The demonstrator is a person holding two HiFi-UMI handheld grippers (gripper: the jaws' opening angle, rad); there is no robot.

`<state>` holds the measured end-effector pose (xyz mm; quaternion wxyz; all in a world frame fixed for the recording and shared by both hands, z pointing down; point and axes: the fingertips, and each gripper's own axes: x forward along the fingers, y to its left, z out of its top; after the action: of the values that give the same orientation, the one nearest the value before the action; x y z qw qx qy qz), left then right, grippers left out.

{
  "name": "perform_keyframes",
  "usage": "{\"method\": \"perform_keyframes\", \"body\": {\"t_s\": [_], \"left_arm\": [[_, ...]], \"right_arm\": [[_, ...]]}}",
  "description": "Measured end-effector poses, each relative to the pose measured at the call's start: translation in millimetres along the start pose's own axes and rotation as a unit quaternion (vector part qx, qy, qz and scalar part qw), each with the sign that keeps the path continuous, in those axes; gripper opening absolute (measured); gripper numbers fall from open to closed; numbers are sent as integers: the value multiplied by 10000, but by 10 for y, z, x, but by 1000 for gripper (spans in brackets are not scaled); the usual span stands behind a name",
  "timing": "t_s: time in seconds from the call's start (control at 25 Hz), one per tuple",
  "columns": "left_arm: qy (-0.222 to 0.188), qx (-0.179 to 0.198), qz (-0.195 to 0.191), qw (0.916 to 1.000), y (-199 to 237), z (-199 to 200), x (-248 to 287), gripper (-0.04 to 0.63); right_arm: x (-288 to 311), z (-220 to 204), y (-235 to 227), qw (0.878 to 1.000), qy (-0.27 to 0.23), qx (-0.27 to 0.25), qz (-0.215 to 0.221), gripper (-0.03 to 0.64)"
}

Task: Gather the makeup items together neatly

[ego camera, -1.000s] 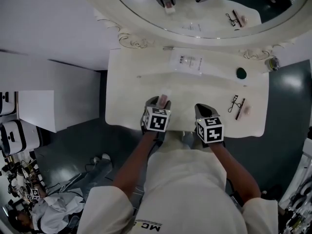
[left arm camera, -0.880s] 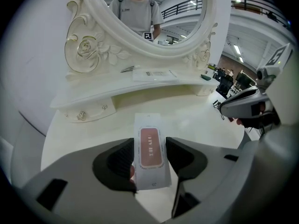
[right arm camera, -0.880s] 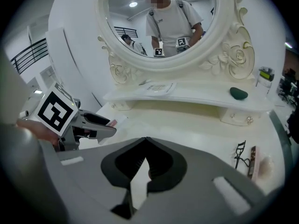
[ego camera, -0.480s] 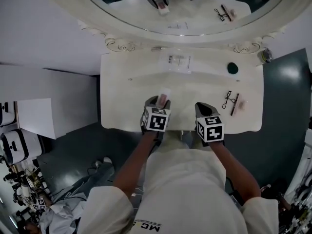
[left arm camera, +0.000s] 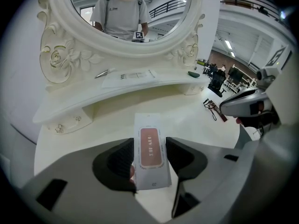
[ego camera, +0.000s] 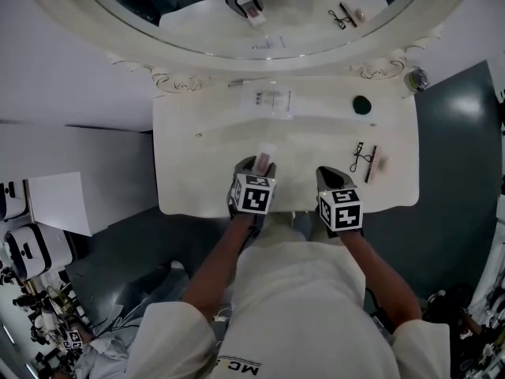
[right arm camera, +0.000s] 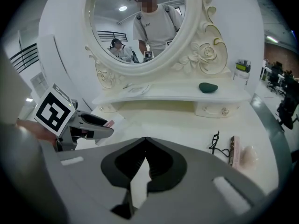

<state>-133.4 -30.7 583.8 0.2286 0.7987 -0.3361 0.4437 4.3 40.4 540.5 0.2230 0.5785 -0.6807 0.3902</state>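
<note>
My left gripper (ego camera: 259, 164) is shut on a white sachet (ego camera: 266, 154) with a pink label, held above the front of the white vanity table (ego camera: 197, 180). The left gripper view shows that sachet (left arm camera: 149, 148) upright between the jaws. My right gripper (ego camera: 326, 174) is shut with nothing in it, its jaw tips meeting (right arm camera: 145, 140). To its right an eyelash curler (ego camera: 357, 155), a dark stick (ego camera: 371, 163) and a pale pink sponge (ego camera: 382, 163) lie together on the table top. The same curler (right arm camera: 215, 143) and sponge (right arm camera: 248, 156) show in the right gripper view.
On the raised shelf under the oval mirror (ego camera: 260, 6) lie a clear packet (ego camera: 268, 99), a thin pen-like item (ego camera: 237, 83) and a dark green item (ego camera: 361, 103). A small jar (ego camera: 416, 78) stands at the shelf's right end. Dark floor surrounds the table.
Both grippers have shifted a little to the right along the table's front. The sachet stays in the left one, and the right one stays shut.
</note>
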Motion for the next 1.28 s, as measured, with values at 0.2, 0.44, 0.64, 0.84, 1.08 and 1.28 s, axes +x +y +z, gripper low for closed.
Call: {"method": "perform_keyframes", "body": {"t_s": [0.2,0.44,0.64,0.84,1.08,1.28], "left_arm": [[7,103,-33,9999,-161,56,40,216],[2,211,-95,9997,-358,147,92,216],[-24,307,-153,9994,-495,225,149,216],[13,388,-244,9989,-621,289,188,216],[43,545,-340,9979,-772,382,249,216],[65,685,-382,9969,-905,459,314,216]], "right_arm": [[-72,-45,-138,9999,-59,75,-43,2],[-166,-97,-313,9997,-101,185,-116,3],[-234,-133,-449,9994,-112,251,-202,2],[-315,-142,-576,9989,-111,335,-310,2],[-409,-135,-728,9979,-181,467,-410,2],[-481,-133,-863,9969,-259,575,-466,2]]}}
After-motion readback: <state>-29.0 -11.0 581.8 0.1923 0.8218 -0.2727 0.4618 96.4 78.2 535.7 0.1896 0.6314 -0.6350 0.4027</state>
